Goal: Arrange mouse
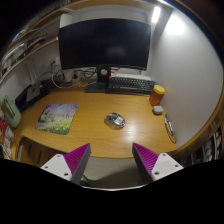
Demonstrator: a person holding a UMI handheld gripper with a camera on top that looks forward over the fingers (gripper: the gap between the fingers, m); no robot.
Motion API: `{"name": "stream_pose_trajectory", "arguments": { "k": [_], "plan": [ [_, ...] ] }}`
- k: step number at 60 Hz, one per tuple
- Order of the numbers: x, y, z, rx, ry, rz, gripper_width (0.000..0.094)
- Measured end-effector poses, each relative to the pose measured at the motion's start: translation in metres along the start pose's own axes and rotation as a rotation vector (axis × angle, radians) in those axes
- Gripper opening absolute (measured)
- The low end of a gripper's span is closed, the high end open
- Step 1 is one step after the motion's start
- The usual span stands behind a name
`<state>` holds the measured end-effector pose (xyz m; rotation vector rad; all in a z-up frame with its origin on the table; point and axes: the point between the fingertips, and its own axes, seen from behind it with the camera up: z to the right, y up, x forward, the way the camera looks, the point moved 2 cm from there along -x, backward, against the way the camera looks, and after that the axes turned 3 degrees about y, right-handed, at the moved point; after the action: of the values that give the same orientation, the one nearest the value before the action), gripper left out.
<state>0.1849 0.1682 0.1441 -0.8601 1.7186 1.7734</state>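
A grey computer mouse (115,120) lies on the wooden desk (95,135), right of a colourful mouse mat (58,117) and well beyond my fingers. My gripper (112,162) is open and empty, held back over the desk's near edge, with its magenta pads (77,158) spread wide. The mouse is ahead of the gap between the fingers, a little toward the right finger.
A black monitor (104,43) stands at the back with a keyboard (130,85) before it. An orange container (157,95) and a small grey object (157,111) stand at the right. A pen-like item (170,128) lies near the right edge. A green object (11,110) is at the left.
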Motion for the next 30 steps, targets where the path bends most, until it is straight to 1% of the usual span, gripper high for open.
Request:
{"name": "stream_pose_trajectory", "arguments": {
  "k": [13,30],
  "plan": [
    [0.046,-0.002,0.013,0.03,-0.019,0.056,0.0864],
    [0.127,0.033,0.028,0.082,-0.049,0.139,0.0866]
  ]
}}
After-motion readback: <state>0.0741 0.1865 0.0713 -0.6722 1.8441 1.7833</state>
